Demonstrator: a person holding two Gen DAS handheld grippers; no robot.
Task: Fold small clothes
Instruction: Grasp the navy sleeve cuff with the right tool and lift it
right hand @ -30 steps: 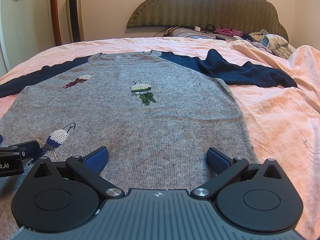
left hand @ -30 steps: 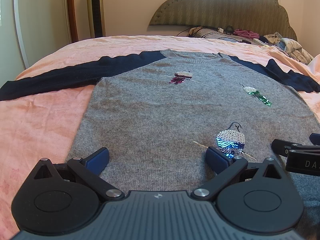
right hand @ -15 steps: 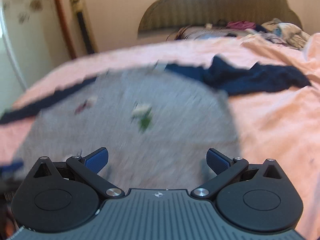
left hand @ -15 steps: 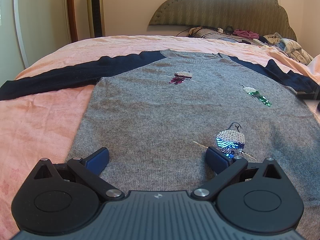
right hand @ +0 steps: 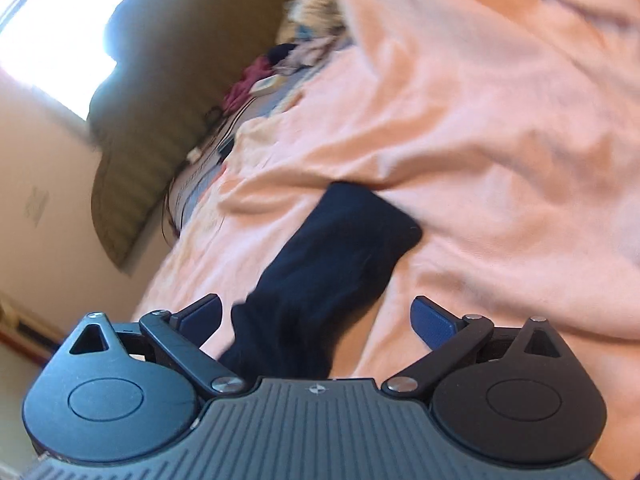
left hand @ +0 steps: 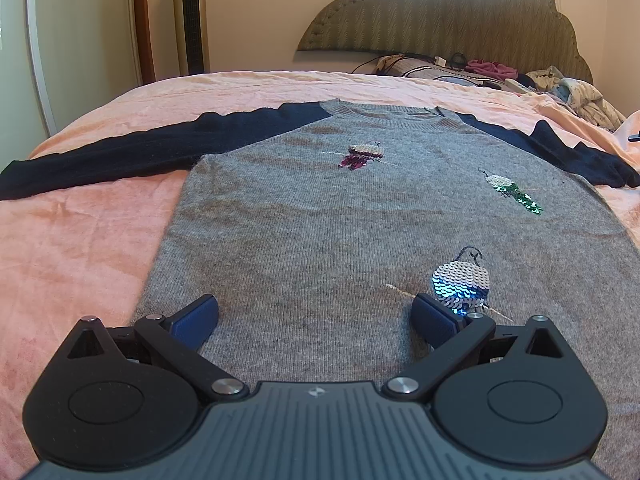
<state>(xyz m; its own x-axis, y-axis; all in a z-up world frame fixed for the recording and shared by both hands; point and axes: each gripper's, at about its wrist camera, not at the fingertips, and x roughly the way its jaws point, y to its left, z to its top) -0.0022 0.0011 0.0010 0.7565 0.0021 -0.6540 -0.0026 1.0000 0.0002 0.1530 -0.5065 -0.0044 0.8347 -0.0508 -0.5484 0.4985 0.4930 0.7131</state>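
Note:
A grey knit sweater [left hand: 320, 220] with navy sleeves and sequin birds lies flat, front up, on a peach bedsheet [left hand: 80, 240]. Its left sleeve [left hand: 120, 156] stretches out to the left; its right sleeve [left hand: 580, 156] lies at the right. My left gripper [left hand: 316, 316] is open and empty, hovering over the sweater's lower hem. My right gripper [right hand: 316, 316] is open, tilted sideways, with the navy right sleeve [right hand: 332, 276] running between its fingers toward the cuff. I cannot tell whether it touches the sleeve.
A padded headboard [left hand: 440, 12] stands at the far end, with a heap of clothes and cables [left hand: 560, 84] in front of it. A tower fan [left hand: 191, 16] stands against the wall at the far left. Peach sheet folds [right hand: 500, 120] lie beyond the sleeve.
My right gripper has swung away from the sweater's hem to the right sleeve and rolled sideways. My left gripper has stayed still. The right gripper's tip has left the left wrist view.

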